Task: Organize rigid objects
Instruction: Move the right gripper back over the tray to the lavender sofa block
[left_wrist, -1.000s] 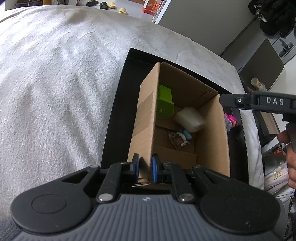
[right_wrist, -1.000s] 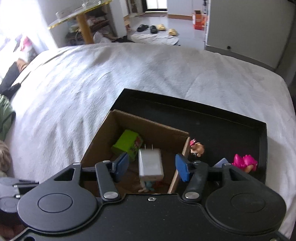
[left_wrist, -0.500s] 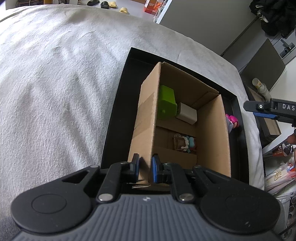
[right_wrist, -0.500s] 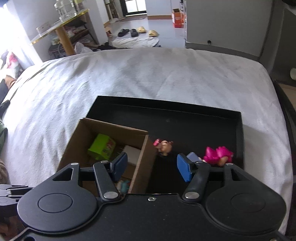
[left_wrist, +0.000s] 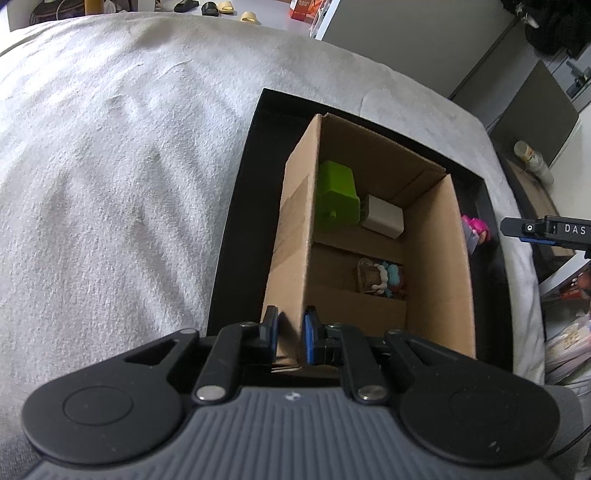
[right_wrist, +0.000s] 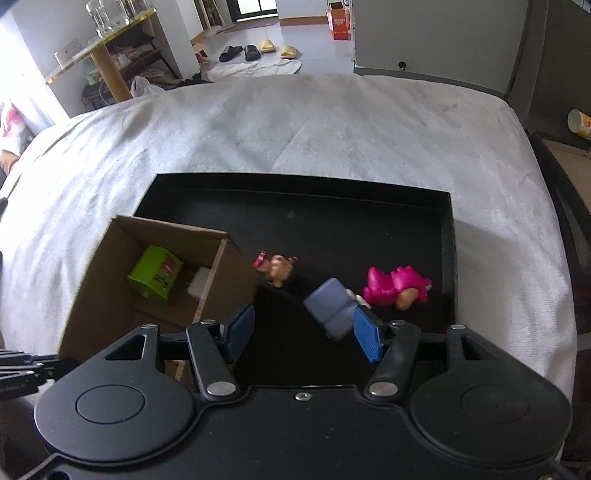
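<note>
My left gripper (left_wrist: 290, 334) is shut on the near left wall of the cardboard box (left_wrist: 436, 258), which stands in the black tray (left_wrist: 236, 221). Inside the box lie a green block (left_wrist: 336, 199), a white charger (left_wrist: 384, 219) and a small figurine (left_wrist: 380, 277). My right gripper (right_wrist: 303, 328) hangs open and empty over the tray (right_wrist: 332, 206), to the right of the box (right_wrist: 110, 295). A blue-grey toy (right_wrist: 328, 306) lies just beyond its right finger. Farther off lie a pink figure (right_wrist: 395, 286) and a small brown doll (right_wrist: 279, 267).
The tray rests on a bed with a white cover (right_wrist: 332, 129). Dark furniture (left_wrist: 532, 110) and a can (left_wrist: 532, 158) stand past the bed's right edge. Slippers (right_wrist: 258, 50) and a glass-topped side table (right_wrist: 107, 40) are on the floor beyond.
The white charger left my right gripper and settled in the box beside the green block. My right gripper then moved right, from over the box to over the toys on the tray.
</note>
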